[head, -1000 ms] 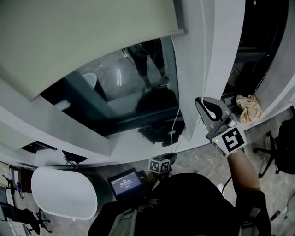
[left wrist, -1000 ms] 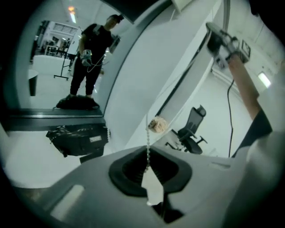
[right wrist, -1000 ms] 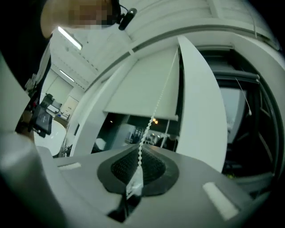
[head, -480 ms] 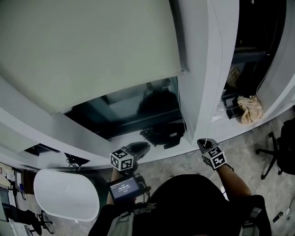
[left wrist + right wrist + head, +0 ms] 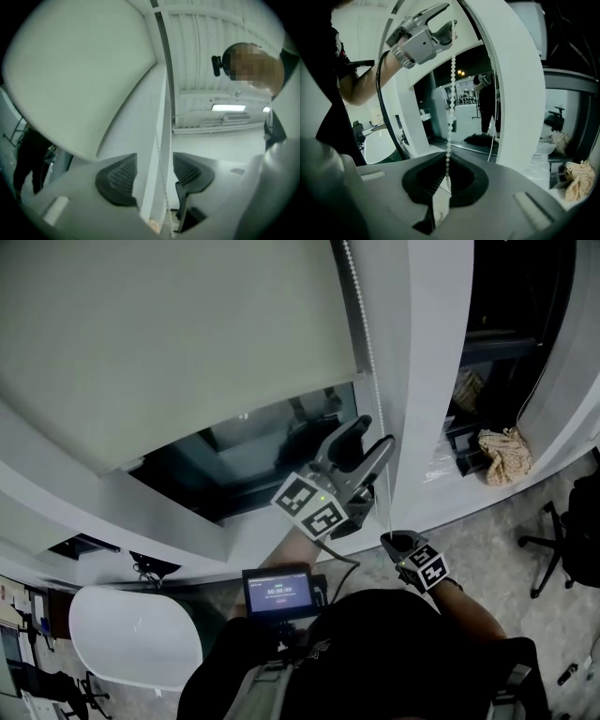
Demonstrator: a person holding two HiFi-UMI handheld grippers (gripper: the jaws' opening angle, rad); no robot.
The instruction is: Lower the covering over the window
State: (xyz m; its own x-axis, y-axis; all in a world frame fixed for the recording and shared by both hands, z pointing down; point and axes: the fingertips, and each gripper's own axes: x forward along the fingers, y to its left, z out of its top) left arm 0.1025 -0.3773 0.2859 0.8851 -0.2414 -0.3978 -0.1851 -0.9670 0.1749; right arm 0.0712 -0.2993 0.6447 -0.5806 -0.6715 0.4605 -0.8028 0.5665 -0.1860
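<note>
"Two tools are up by the window (image 5: 253,442). Where is the bead chain (image 5: 361,310)?"

"It hangs down the right side of the blind (image 5: 187,334), just beside a white post (image 5: 422,381). It goes between the jaws of the left tool (image 5: 373,439) and then down to the right tool (image 5: 392,542)."

"Does the left tool grab it?"

"No. Its jaws are opening. The chain runs in the gap between the two pads (image 5: 117,180), and they do not press on it."

"And the right tool?"

"That one is clenched on the chain. It is lower down, under the left tool and close to the person's body. The chain comes straight up out of its closed jaws."

"What does the chain look like?"

"Lots of tiny round white beads in a thin line."

"And the pads?"

"Dark and soft-looking, with little ridges. They sit on pale grey jaws."

"Where is the blind?"

"It covers the top part of the window. It is flat, smooth and pale, like grey-green cloth, with a straight bar along the bottom edge. Under that edge the glass is dark and shiny and not covered."

"Anything else?"

"A crumpled tan cloth (image 5: 504,448) lies on the sill at the right. A round-ended white worktop (image 5: 131,634) is down at the left."
</note>
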